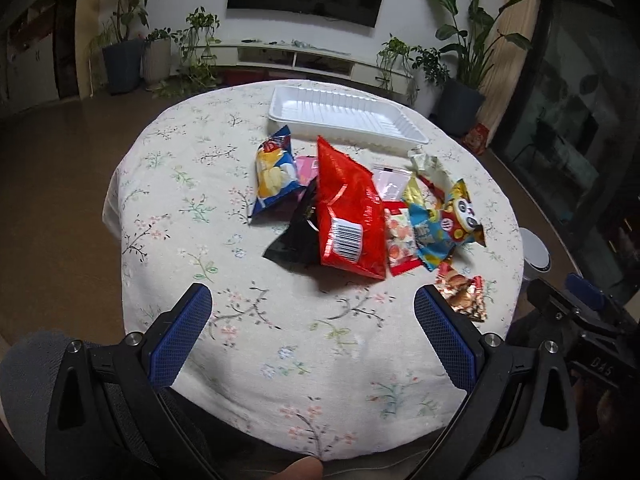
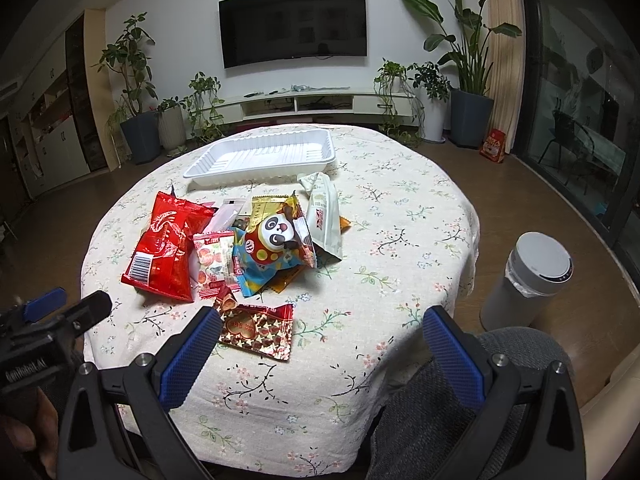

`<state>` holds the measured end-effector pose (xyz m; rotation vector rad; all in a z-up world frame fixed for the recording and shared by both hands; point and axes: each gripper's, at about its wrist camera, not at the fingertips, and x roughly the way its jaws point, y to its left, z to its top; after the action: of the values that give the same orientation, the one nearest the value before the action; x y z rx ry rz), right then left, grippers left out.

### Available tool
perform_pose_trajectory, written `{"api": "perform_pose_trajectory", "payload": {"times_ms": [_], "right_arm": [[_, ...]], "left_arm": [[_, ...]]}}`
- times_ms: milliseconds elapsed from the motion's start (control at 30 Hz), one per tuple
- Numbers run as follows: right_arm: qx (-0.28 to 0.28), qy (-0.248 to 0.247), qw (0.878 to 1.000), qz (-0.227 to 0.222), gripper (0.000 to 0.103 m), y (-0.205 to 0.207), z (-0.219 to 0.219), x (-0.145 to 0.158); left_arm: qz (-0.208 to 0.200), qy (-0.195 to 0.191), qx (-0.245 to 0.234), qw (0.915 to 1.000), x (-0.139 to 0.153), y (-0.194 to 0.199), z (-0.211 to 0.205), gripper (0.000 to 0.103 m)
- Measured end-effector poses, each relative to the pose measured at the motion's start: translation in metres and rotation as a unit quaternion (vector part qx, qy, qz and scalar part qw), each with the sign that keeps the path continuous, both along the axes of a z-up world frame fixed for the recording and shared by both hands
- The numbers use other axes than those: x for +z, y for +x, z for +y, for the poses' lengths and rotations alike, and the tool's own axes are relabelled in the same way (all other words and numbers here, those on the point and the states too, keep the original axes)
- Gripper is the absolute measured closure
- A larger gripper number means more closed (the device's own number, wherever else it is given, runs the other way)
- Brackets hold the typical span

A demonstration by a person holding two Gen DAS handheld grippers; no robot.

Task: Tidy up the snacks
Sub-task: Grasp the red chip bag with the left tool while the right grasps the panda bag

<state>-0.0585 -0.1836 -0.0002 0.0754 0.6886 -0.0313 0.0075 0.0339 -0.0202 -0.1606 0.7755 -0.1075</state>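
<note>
The snacks sit in a loose heap around the middle of your table (image 1: 180, 184). A big red bag (image 1: 350, 216) lies on top of a black packet (image 1: 296, 240), with a blue chip bag (image 1: 274, 170) towards the left edge and a panda packet (image 2: 280, 236) towards the right. One red-and-gold starred packet (image 2: 256, 330) lies apart from the heap, nearer the edge closest to you. The white tray (image 2: 264, 154) stands at the far edge, just behind the pile — nothing in it. Your left gripper (image 1: 312, 320) is spread wide over bare tablecloth at the near edge, pinching nothing. Your right gripper (image 2: 322, 338) is spread too — its left finger (image 2: 192, 352) overlaps the starred packet's corner; contact is unclear. A white bin (image 2: 528, 276) stands on the floor to the right of the table.
</note>
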Motion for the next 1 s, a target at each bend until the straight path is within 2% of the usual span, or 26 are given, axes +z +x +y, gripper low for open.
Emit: {"api": "perform_pose_trajectory", "payload": {"times_ms": [100, 133, 200, 233, 300, 433, 567, 633, 733, 800, 900, 1000], "right_arm": [[0.013, 0.02, 1.0, 0.015, 0.0, 0.008, -0.005, -0.002], [0.015, 0.025, 0.999, 0.02, 0.0, 0.011, -0.007, -0.002], [0.017, 0.035, 0.999, 0.028, 0.0, 0.018, -0.013, -0.001], [0.019, 0.042, 0.998, 0.032, 0.0, 0.022, -0.017, -0.001], [0.023, 0.062, 0.997, 0.041, 0.002, 0.031, -0.025, 0.001], [0.024, 0.124, 0.99, 0.066, 0.005, 0.053, -0.047, 0.002], [0.018, 0.148, 0.986, 0.079, 0.025, 0.076, -0.062, 0.007], [0.023, 0.158, 0.984, 0.084, 0.028, 0.091, -0.065, 0.009], [0.042, 0.171, 0.979, 0.1, 0.033, 0.115, -0.063, 0.01], [0.054, 0.173, 0.977, 0.11, 0.033, 0.128, -0.063, 0.01], [0.072, 0.155, 0.979, 0.112, 0.033, 0.135, -0.052, 0.01], [0.09, 0.157, 0.975, 0.125, 0.033, 0.136, -0.043, -0.002]], "left_arm": [[-0.001, -0.014, -0.016, 0.9998, -0.005, 0.006, 0.009, 0.0], [0.008, 0.001, -0.017, 0.9998, -0.009, 0.007, 0.008, 0.0], [0.06, 0.018, -0.017, 0.9979, -0.019, 0.019, 0.007, 0.0], [0.093, 0.006, -0.002, 0.9957, -0.025, 0.026, 0.012, 0.0], [0.087, -0.018, 0.012, 0.9959, -0.024, 0.03, 0.021, 0.002], [0.08, -0.004, 0.013, 0.9967, -0.011, 0.048, 0.023, 0.002], [0.069, -0.018, -0.012, 0.9974, 0.001, 0.065, 0.014, 0.002], [0.069, -0.016, -0.03, 0.997, 0.002, 0.077, 0.005, 0.002], [0.077, -0.01, -0.046, 0.9959, 0.002, 0.088, -0.006, 0.015], [0.082, -0.015, -0.059, 0.9947, 0.002, 0.094, -0.01, 0.034], [0.088, 0.003, -0.07, 0.9937, 0.0, 0.104, -0.013, 0.035], [0.09, 0.002, -0.074, 0.9932, -0.003, 0.112, -0.014, 0.035]]}}
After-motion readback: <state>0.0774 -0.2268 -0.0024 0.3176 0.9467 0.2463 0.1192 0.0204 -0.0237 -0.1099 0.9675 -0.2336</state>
